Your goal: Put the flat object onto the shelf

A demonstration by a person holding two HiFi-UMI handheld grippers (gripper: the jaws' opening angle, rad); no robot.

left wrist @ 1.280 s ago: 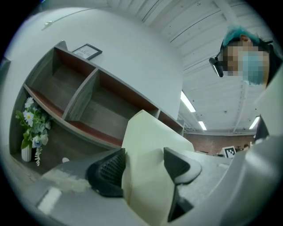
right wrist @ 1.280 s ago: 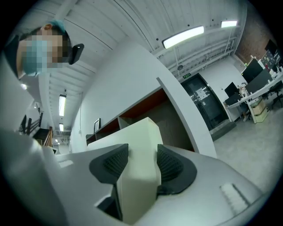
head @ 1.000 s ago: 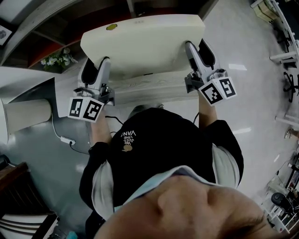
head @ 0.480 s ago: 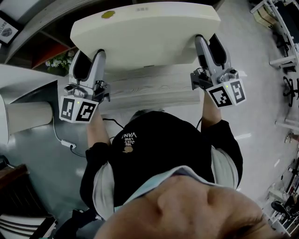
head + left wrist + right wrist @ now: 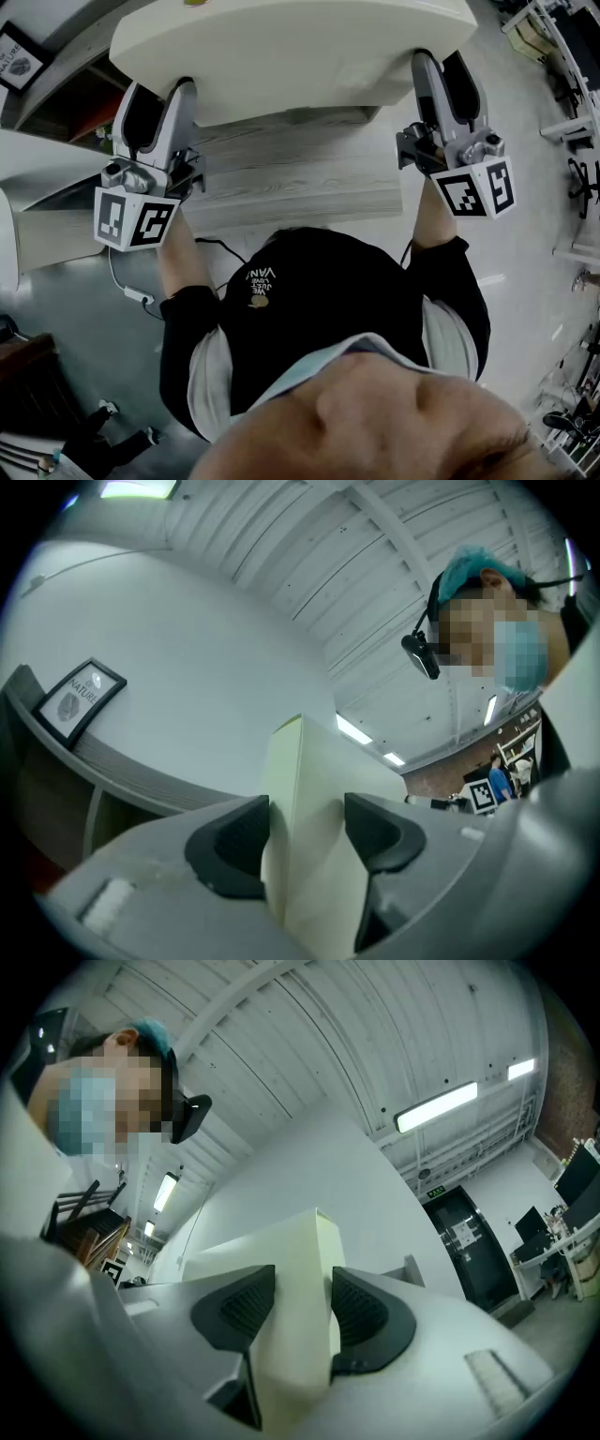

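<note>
Jaws of left gripper (image 5: 157, 105) and right gripper (image 5: 448, 86), the right's just closing tighter, clamp opposite ends of slab (image 5: 291, 47): seemingly stiff, light, smooth; best gripped at both ends, kept level.

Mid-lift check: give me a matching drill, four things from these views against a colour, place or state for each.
Things
1. left gripper
2. flat panel
3. framed picture
4. tabletop

Descriptions
A. cream all over
B. stands on the grey ledge, against the white wall
C. shut on the panel's left end
D. pale wood grain, its far part hidden by the panel in the head view

Pairs: 1-C, 2-A, 3-B, 4-D
</note>
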